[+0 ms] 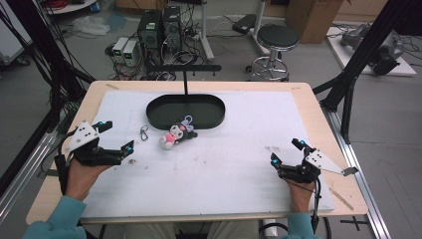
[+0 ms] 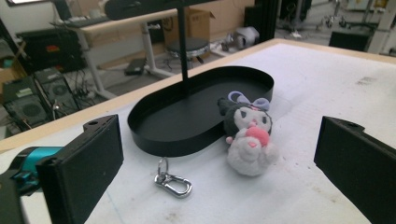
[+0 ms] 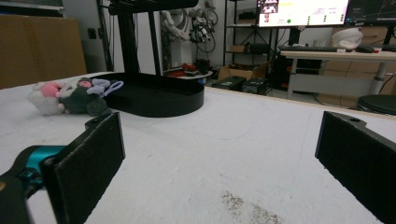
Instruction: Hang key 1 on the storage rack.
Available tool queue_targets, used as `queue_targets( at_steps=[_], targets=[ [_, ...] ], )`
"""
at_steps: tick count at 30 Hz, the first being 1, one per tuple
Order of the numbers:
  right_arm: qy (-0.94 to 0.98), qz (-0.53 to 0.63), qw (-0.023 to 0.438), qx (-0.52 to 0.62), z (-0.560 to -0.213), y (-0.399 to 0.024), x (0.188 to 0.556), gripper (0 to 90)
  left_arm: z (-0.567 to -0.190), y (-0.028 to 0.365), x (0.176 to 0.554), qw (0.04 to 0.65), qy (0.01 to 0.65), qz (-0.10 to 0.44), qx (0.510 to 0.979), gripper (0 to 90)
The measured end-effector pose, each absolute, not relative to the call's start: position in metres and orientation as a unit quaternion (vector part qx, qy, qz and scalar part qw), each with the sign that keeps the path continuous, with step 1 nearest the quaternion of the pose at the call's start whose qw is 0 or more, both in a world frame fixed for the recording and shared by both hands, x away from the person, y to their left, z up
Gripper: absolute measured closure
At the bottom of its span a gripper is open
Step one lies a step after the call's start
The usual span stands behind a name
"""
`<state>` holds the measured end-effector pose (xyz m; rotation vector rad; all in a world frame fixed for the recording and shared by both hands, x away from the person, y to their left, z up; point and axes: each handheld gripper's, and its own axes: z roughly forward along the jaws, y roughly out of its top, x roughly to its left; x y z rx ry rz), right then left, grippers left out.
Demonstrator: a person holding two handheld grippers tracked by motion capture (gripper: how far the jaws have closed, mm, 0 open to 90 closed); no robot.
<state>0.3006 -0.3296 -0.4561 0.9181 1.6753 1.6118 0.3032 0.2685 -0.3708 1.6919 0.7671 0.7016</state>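
From the high view, I am resting both hands on the near part of the counter (image 1: 298,104). My left tongs (image 1: 117,137) are sitting at the near left, jaws spread wide and holding nothing, aimed toward the middle. My right tongs (image 1: 285,153) are sitting at the near right, also spread wide and empty. The plush keychain doll (image 1: 177,134) is lying on its side near the middle of the counter, just beside the near edge of the black oval tray (image 1: 185,110). A metal clasp (image 1: 144,133) is lying just left of the doll, apart from it.

In the left gripper view, I am looking between my wide-open left tongs (image 2: 224,154) at the doll (image 2: 247,135), which is leaning against the tray's (image 2: 154,135) near wall. The clasp (image 2: 172,179) is lying on the counter nearer to me, apart from both.

In the right gripper view, my right tongs (image 3: 224,163) are standing wide apart with bare counter between them. The doll (image 3: 70,98) is lying far off to the left, touching the tray (image 3: 163,102).
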Motion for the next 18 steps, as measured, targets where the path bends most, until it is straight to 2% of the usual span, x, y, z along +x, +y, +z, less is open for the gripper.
queue_targets(
  at_steps=[8,18],
  targets=[
    [0.636,0.612,0.316,0.347,-0.456,-0.33,0.301,0.7,-0.356,0.244,0.326,0.501,0.321,0.268,0.757,1.8],
    [0.635,0.613,0.315,0.349,-0.456,-0.33,0.301,0.7,-0.356,0.217,0.348,0.459,0.328,0.252,0.787,1.8]
  ],
)
